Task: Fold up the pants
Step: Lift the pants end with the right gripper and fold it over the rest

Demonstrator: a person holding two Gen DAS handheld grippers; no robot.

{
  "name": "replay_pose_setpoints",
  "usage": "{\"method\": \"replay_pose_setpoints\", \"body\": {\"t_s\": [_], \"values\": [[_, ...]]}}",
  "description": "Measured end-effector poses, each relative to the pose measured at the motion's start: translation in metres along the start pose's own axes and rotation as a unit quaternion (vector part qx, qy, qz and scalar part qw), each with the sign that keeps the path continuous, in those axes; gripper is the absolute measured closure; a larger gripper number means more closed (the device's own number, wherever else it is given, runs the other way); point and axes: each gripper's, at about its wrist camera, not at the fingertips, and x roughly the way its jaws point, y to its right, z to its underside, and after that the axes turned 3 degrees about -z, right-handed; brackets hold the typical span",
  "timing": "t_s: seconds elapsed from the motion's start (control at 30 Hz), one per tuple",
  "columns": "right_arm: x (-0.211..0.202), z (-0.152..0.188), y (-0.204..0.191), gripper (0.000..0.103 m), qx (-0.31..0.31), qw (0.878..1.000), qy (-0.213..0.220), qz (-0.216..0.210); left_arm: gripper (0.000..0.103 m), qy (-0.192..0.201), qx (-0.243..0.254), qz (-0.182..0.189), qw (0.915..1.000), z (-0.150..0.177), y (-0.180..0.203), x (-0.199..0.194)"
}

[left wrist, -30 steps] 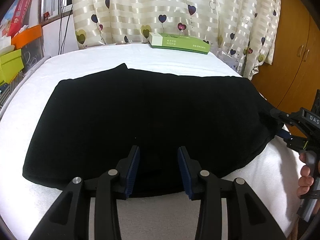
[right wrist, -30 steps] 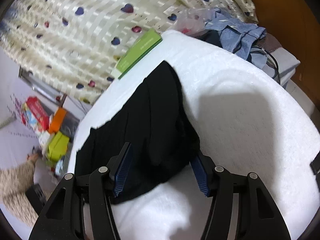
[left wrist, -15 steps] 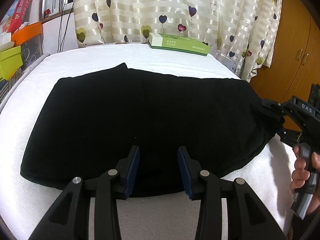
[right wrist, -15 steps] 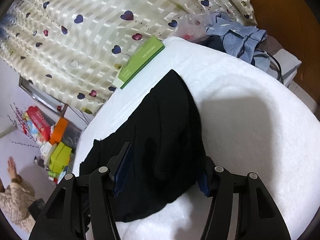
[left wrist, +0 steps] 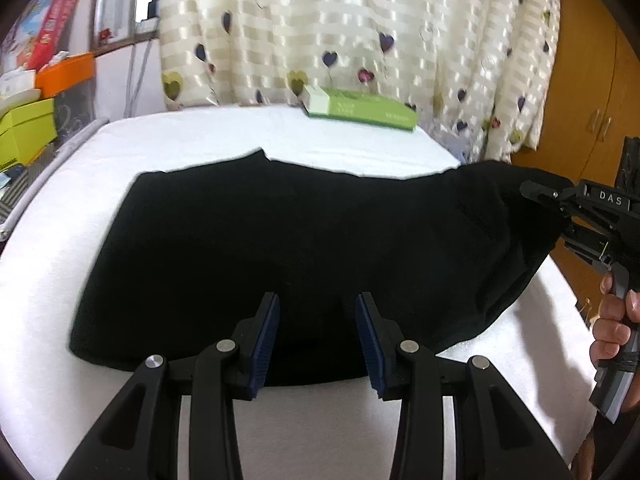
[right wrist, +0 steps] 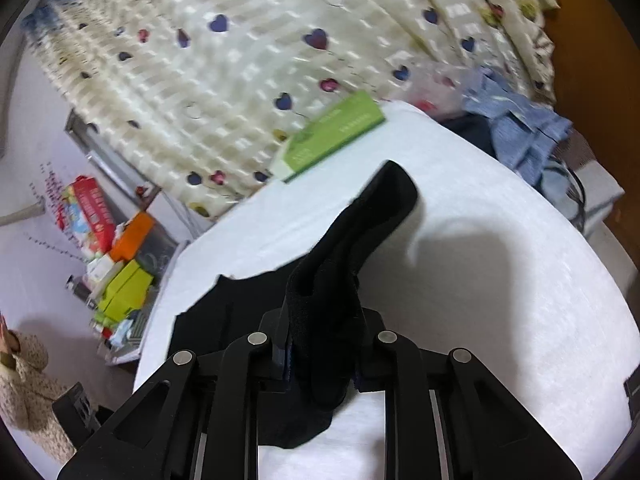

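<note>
Black pants (left wrist: pixel 304 248) edge lifted, pinched by right gripper (right wrist: pixel 322 364); left gripper (left wrist: pixel 316 344) spread

Only readable bit is "DAS" printed on the right hand-held gripper (left wrist: pixel 608 216); the green box's (left wrist: pixel 360 108) lettering is too blurry.

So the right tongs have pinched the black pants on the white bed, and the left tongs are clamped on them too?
Not quite: the left tongs are open above the black pants, as the left wrist view shows. The right tongs do pinch them.
</note>
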Motion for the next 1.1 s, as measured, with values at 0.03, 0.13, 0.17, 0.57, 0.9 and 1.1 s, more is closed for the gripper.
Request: {"method": "replay_pose_setpoints", "body": {"t_s": [0.03, 0.13, 0.17, 0.57, 0.9, 1.1], "values": [[0.000, -0.001, -0.005, 0.082, -0.006, 1.000, 0.001, -0.004, 0.061, 0.006, -0.005, -0.002, 1.0000, -0.001, -0.005, -0.004], [0.002, -0.005, -0.021, 0.082, -0.022, 1.000, 0.000, -0.017, 0.061, 0.018, -0.017, -0.013, 0.9996, 0.000, -0.021, -0.015], [0.002, -0.006, -0.026, 0.083, -0.028, 0.999, 0.000, -0.021, 0.061, 0.020, -0.021, -0.016, 0.9994, 0.000, -0.026, -0.016], [0.022, -0.007, -0.081, 0.083, -0.084, 0.994, -0.018, -0.063, 0.061, 0.013, -0.057, -0.065, 0.9961, 0.012, -0.075, -0.020], [0.044, -0.003, -0.127, 0.084, -0.121, 0.987, -0.036, -0.096, 0.061, 0.016, -0.093, -0.092, 0.9913, 0.019, -0.112, -0.026], [0.065, 0.005, -0.160, 0.084, -0.150, 0.980, -0.052, -0.118, 0.061, 0.025, -0.104, -0.097, 0.9896, 0.020, -0.123, -0.032]]}}
